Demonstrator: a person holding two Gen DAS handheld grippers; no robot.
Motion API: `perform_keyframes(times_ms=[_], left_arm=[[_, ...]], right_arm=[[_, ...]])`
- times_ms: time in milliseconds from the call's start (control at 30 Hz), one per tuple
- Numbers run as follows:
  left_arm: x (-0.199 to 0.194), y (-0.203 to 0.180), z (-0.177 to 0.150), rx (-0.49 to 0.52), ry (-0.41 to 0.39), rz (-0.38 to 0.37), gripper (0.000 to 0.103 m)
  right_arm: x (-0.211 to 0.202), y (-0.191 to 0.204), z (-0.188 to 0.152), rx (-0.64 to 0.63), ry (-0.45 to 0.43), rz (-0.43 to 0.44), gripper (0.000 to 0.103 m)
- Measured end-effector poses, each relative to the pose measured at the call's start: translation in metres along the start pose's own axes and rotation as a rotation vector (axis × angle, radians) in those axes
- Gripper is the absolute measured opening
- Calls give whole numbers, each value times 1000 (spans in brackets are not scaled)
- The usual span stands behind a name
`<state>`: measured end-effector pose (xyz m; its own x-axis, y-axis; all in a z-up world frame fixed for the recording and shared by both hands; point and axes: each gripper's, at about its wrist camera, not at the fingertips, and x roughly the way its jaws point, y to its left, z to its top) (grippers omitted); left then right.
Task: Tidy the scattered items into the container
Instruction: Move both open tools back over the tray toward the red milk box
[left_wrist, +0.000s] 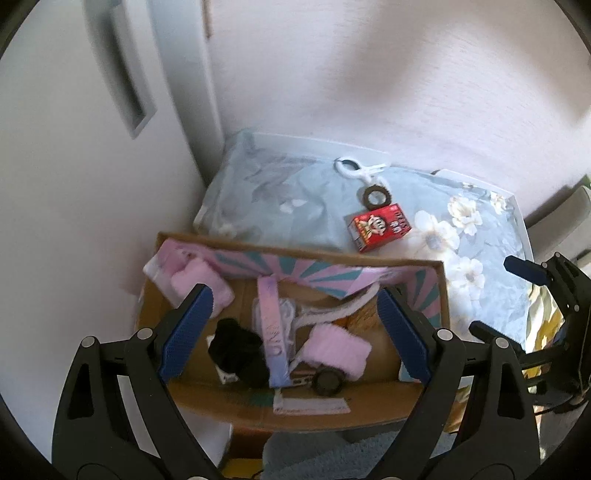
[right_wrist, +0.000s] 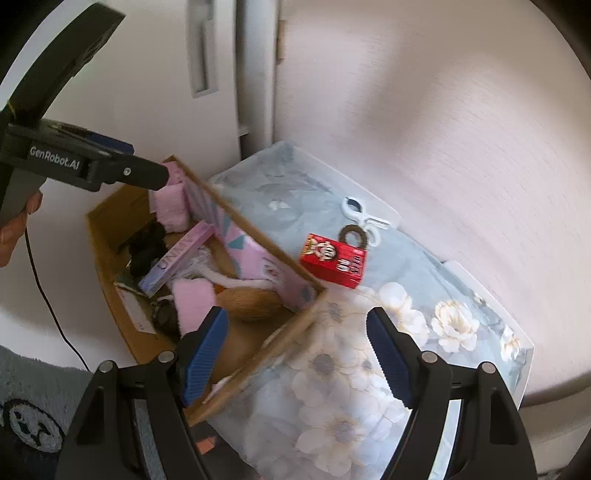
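Note:
A cardboard box (left_wrist: 441, 291) (right_wrist: 295, 325) holds pink cloths (left_wrist: 338, 349), a black bundle (left_wrist: 236, 349), a lilac UNNY box (left_wrist: 271, 332) (right_wrist: 177, 260) and a dark ring (left_wrist: 327, 380). On the floral cloth beyond it lie a red carton (left_wrist: 380, 227) (right_wrist: 332, 260), a brown ring (left_wrist: 376, 196) (right_wrist: 351, 234) and a white clip (left_wrist: 356, 168) (right_wrist: 364, 218). My left gripper (left_wrist: 295, 330) is open and empty above the box. My right gripper (right_wrist: 297, 358) is open and empty over the box's right corner; it also shows in the left wrist view (left_wrist: 495, 295).
The floral cloth (left_wrist: 461, 236) (right_wrist: 406, 332) covers a white-rimmed surface (right_wrist: 524, 347). White walls and a door (left_wrist: 110, 74) stand behind. A grey rug (right_wrist: 33, 406) lies at lower left.

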<state>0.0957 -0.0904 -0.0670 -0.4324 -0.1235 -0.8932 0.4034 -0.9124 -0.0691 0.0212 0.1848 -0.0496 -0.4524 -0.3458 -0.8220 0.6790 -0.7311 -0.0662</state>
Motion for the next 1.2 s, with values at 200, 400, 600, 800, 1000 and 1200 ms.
perform_keyframes(times_ms=[200, 400, 600, 800, 1000, 1200], left_arm=[[17, -30, 26, 96, 1, -2, 90], [50, -63, 62, 181, 40, -42, 90], [109, -100, 84, 354, 165, -15, 90], [159, -114, 88, 478, 286, -44, 90], [190, -112, 94, 482, 380, -132, 90], [215, -117, 88, 519, 461, -186, 90]], right_arm=[[2, -28, 2, 63, -11, -29, 74], [14, -68, 11, 148, -6, -4, 74], [44, -116, 24, 239, 19, 37, 74], [98, -149, 31, 325, 93, 151, 74], [150, -171, 34, 456, 134, 301, 74], [197, -166, 41, 480, 189, 407, 74]])
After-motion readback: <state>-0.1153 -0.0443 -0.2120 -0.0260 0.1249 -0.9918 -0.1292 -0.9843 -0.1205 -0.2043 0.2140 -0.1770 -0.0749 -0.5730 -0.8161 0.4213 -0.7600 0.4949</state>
